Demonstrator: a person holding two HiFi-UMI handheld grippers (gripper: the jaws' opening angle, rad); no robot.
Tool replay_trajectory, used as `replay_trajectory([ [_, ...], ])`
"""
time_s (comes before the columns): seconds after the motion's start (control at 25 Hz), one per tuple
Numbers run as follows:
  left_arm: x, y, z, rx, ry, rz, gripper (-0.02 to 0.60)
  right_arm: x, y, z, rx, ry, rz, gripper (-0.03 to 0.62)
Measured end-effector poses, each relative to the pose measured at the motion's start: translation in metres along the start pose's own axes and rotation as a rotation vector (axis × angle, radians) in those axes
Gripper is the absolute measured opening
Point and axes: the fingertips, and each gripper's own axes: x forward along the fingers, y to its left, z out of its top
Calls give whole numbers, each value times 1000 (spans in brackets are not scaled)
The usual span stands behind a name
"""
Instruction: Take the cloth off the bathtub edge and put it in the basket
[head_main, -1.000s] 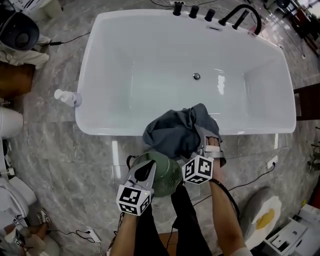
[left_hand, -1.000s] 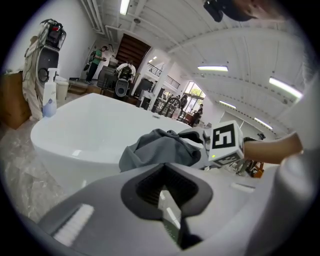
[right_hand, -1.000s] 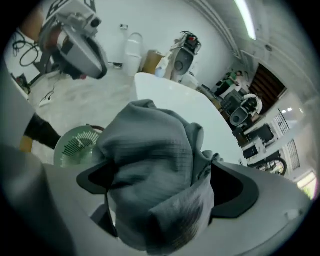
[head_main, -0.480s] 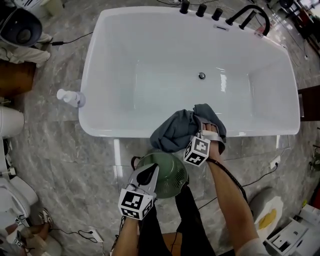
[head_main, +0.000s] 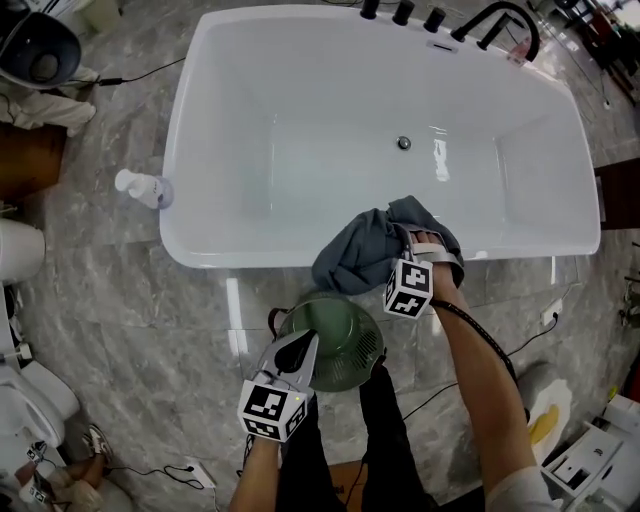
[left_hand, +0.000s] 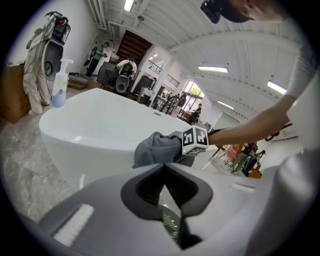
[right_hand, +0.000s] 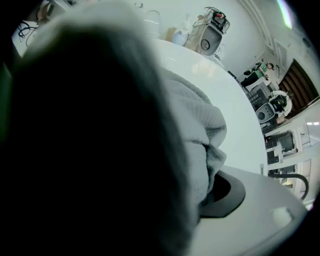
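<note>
A grey-blue cloth (head_main: 370, 250) lies bunched over the near rim of the white bathtub (head_main: 200, 255). My right gripper (head_main: 428, 250) is pushed into the cloth's right side. Its jaws are closing with folds of cloth (right_hand: 200, 135) between them, and the left jaw is hidden by fabric. Below the rim, my left gripper (head_main: 300, 345) is shut on the rim of a green mesh basket (head_main: 335, 340), held just in front of the tub. In the left gripper view the green mesh (left_hand: 170, 225) shows between the closed jaws, with the cloth (left_hand: 157, 148) straight ahead.
A pump bottle (head_main: 140, 187) stands on the tub's left corner. A black faucet (head_main: 500, 30) and knobs sit at the far rim, with the drain (head_main: 403, 143) in the middle. Cables trail on the marble floor. The person's legs are below the basket.
The right gripper has pushed forward and up into the cloth on the rim. The left gripper and basket have stayed in front of the tub.
</note>
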Motion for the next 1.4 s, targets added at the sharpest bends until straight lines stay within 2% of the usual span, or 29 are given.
replay_trajectory([
  [0.12, -14, 8, 0, 20, 24, -32, 57, -5, -2, 0, 2, 25, -23, 451],
  [0.36, -49, 43, 7, 132, 78, -48, 57, -34, -6, 0, 53, 14, -143, 374],
  [0.52, -55, 55, -2, 129, 93, -33, 57, -49, -4, 1, 89, 4, -224, 310],
  [0.68, -52, 43, -7, 102, 80, -50, 57, -69, 1, 4, 194, -44, -267, 242],
  [0.8, -52, 32, -6, 90, 70, -65, 57, -92, 7, 4, 255, -106, -295, 232],
  [1.0, -66, 39, -4, 77, 57, -22, 57, -131, 29, 16, 347, -221, -340, 230],
  [1.16, -75, 32, -7, 76, 53, -8, 57, -159, 62, 24, 345, -281, -351, 230],
  [1.4, -80, 13, -23, 69, 54, -12, 57, -177, 123, 29, 359, -330, -305, 230],
])
